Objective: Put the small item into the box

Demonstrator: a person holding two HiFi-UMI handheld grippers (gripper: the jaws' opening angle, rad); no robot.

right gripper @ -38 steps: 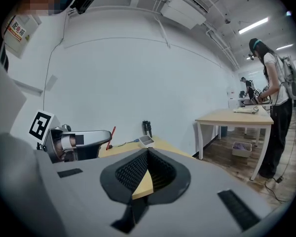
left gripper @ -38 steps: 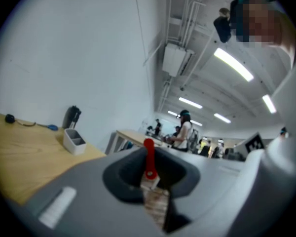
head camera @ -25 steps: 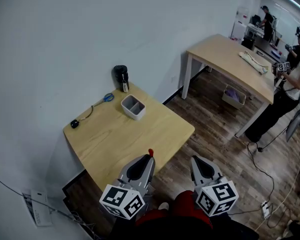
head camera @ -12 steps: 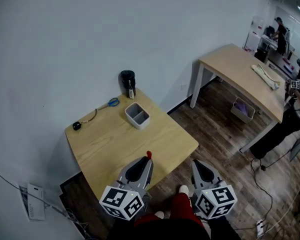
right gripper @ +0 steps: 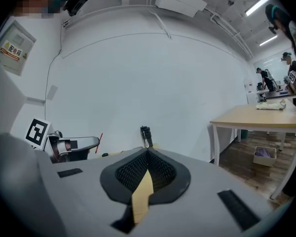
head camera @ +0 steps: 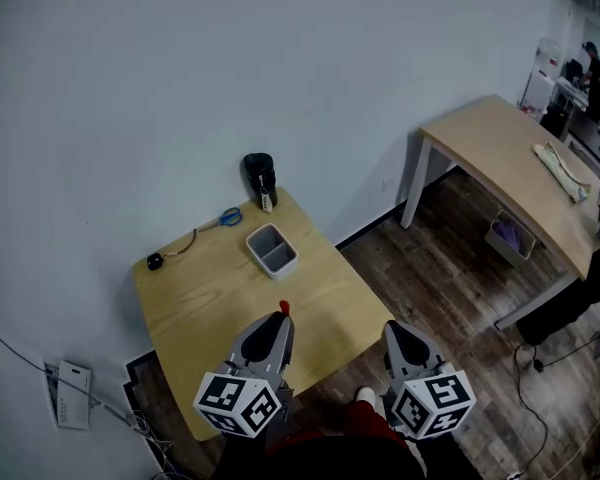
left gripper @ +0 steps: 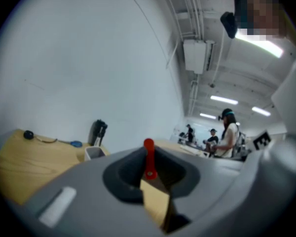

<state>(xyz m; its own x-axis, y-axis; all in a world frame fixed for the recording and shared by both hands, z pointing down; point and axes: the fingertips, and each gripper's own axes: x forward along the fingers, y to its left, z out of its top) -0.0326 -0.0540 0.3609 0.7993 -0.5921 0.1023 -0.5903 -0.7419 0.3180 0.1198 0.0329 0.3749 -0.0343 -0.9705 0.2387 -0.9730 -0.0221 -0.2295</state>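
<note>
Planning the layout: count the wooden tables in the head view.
2. The near table ahead holds the box; the far table stands at right by the wall. Others may be hidden.

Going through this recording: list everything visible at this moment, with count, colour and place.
near table: one, light wood, against the wall
box: one, grey, two compartments, on the near table
bottle: one, black, tagged, at the table's back edge
scissors: one pair, blue handles, left of the bottle
corded object: one, black, at the table's back left corner
far table: one, light wood, at the right
cloth: one, whitish, on the far table
basket: one, pale, under the far table
wall device: one, white, low at the left
red item: one, thin, in the left claw
left claw: shut on the red item, over the near table
right claw: shut, empty, off the table's front edge
</note>
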